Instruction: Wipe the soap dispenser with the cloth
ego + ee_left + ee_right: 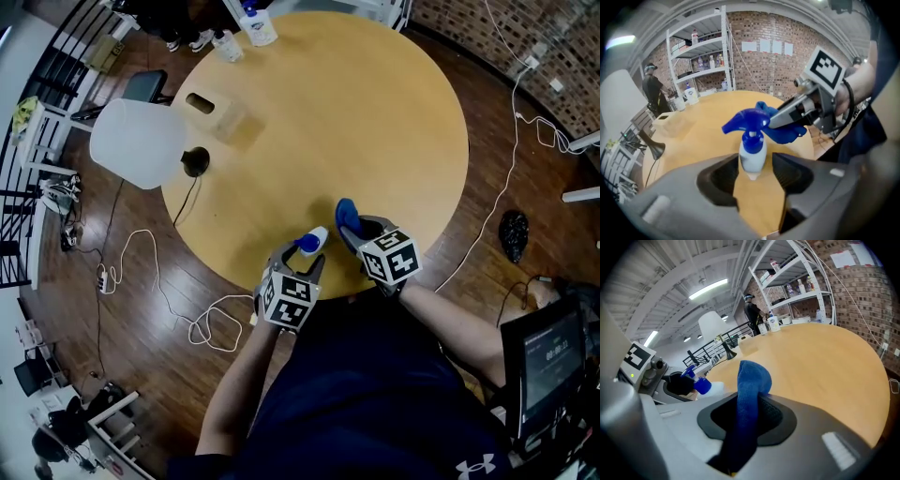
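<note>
Progress on the wipe is judged early or mid-course. The tools are in place, but no view proves any face of the soap dispenser [752,157] finished, so body and head are both counted as outstanding.

The dispenser, white with a blue head, sits between the tips of the left claw [305,255], at the near edge of the counter [375,112]. That claw is spread: the bottle lies close against one pad, and a sliver of counter shows between it and the other, so no firm hold is recorded.

The right claw [749,405] is pressed together on the cloth [752,380], a blue fold standing up past its tips. Seen from the left claw, the cloth hangs just behind the dispenser's head; contact cannot be confirmed. Seen from the right claw, the dispenser lies off to the left of the cloth, near but apart.

Pose: the left forearm [248,375] and right forearm [459,328] reach forward from the body. Both claws pitch down toward the counter, marker cubes uppermost. The right claw sits just right of the left claw and slants in toward it.
</note>
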`<state>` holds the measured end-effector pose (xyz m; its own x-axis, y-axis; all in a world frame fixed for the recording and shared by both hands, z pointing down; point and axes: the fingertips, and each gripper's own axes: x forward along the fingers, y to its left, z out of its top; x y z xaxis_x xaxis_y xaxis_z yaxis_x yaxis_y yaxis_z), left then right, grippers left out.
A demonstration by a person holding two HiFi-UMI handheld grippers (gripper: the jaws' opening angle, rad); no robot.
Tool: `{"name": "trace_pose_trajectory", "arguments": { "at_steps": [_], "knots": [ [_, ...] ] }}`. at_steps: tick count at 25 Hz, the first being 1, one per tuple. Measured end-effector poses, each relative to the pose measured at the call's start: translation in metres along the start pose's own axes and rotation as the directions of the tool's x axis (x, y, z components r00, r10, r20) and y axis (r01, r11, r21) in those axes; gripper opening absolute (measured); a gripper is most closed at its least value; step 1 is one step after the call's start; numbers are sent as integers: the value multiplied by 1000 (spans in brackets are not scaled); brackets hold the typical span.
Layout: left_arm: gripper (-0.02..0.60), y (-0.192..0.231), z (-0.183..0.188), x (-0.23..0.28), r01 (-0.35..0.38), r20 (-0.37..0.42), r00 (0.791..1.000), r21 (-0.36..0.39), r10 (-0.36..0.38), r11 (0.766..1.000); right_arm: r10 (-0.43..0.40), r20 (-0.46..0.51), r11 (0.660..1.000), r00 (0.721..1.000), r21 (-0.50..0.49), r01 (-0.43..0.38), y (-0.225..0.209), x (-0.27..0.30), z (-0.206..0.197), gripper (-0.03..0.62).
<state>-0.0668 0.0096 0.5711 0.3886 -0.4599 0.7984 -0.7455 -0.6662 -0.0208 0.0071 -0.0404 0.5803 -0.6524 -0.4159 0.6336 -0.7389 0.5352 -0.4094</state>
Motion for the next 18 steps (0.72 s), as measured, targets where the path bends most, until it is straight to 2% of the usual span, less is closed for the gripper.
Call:
{"name": "trace_pose_trajectory", "arguments": {
  "at_steps": [2, 4, 5, 7, 8, 10, 12, 13, 14, 15, 16, 18],
  "knots": [
    [275, -1, 16, -5, 25, 26, 999, 24, -26, 999, 4, 2, 1000, 1000, 13, -4, -2, -5, -1, 100],
    [274, 0, 32, -7, 34, 54, 998, 49, -36, 998, 12, -4, 1000, 1000, 11, -12, -1, -7, -5, 100],
    [254, 2, 37, -5, 39, 67, 997, 38, -42, 998, 16, -6, 1000, 1000, 13, -16, 0, -7, -6, 100],
    [175, 9, 41, -2, 59, 99, 994, -50, -54, 997, 27, -5, 999, 1000, 20, -27, 4, -7, -9, 100],
    [164, 14, 43, -2, 76, 126, 990, -125, -60, 989, 31, -5, 999, 999, 22, -31, 5, -7, -9, 100],
    [144, 28, 48, -5, 103, 197, 979, -302, -44, 948, 34, -3, 999, 999, 21, -34, 7, -7, -10, 100],
    [141, 49, 45, -9, 112, 249, 968, -472, 11, 874, 32, 4, 999, 999, 26, -32, 6, -8, -10, 100],
    [140, 60, 39, -11, 120, 264, 964, -555, 37, 823, 30, 11, 999, 999, 31, -31, 5, -8, -9, 100],
    [140, 69, 31, -13, 135, 276, 959, -634, 59, 762, 29, 19, 999, 999, 37, -30, 4, -8, -7, 100],
    [140, 75, 21, -14, 160, 290, 954, -707, 76, 689, 30, 27, 999, 999, 41, -31, 3, -7, -5, 100],
    [139, 80, 10, -15, 192, 307, 947, -773, 92, 604, 34, 34, 998, 999, 44, -36, 4, -6, -2, 100],
    [138, 84, -13, -19, 257, 341, 929, -872, 141, 417, 63, 42, 997, 997, 39, -65, 13, 1, 4, 100]
  ]
}}
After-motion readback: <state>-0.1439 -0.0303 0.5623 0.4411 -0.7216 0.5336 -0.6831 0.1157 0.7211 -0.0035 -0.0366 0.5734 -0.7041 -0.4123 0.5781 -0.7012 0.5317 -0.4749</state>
